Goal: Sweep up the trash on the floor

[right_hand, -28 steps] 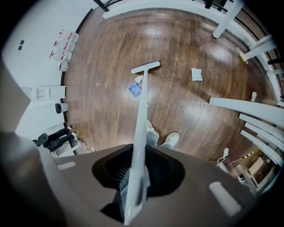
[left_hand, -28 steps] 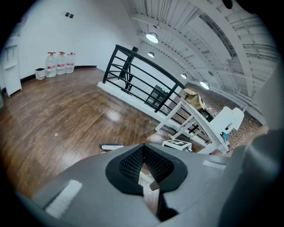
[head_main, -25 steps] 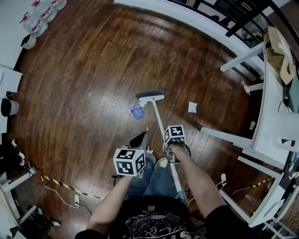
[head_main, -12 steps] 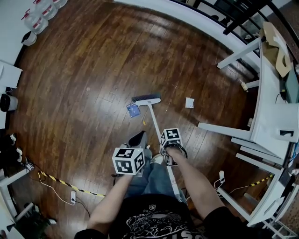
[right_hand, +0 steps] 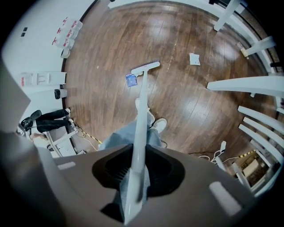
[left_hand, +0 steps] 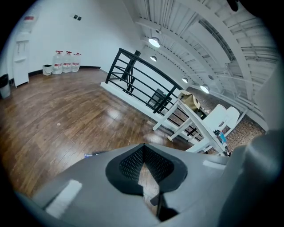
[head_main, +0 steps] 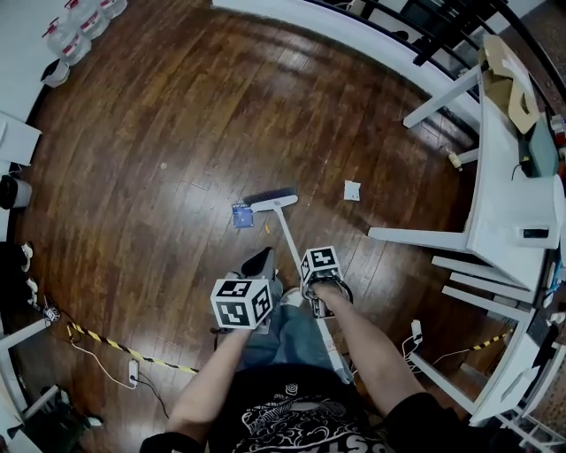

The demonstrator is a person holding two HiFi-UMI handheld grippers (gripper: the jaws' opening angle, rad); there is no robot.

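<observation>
My right gripper [head_main: 308,276] [right_hand: 137,177] is shut on the white broom handle [right_hand: 141,111]. The handle slopes down to the broom head [head_main: 270,200] on the wood floor ahead of my feet. A blue wrapper [head_main: 240,216] [right_hand: 130,80] lies just left of the head, with a small orange scrap [head_main: 265,228] beside it. A white paper scrap [head_main: 352,190] [right_hand: 194,59] lies farther right. My left gripper [head_main: 256,281] [left_hand: 144,170] is held level beside my left leg, jaws closed on a thin dark handle; a grey and black dustpan [head_main: 262,262] shows in front of it.
A white table [head_main: 504,221] with slanted legs stands at the right, a black railing [left_hand: 137,84] on a white ledge behind it. Water bottles [head_main: 80,26] stand far left. Cables and striped tape [head_main: 115,349] run along the floor at lower left, a power strip [head_main: 416,334] at lower right.
The broom head has been drawn back toward my feet, and the blue wrapper has slid with it. Both grippers keep their hold.
</observation>
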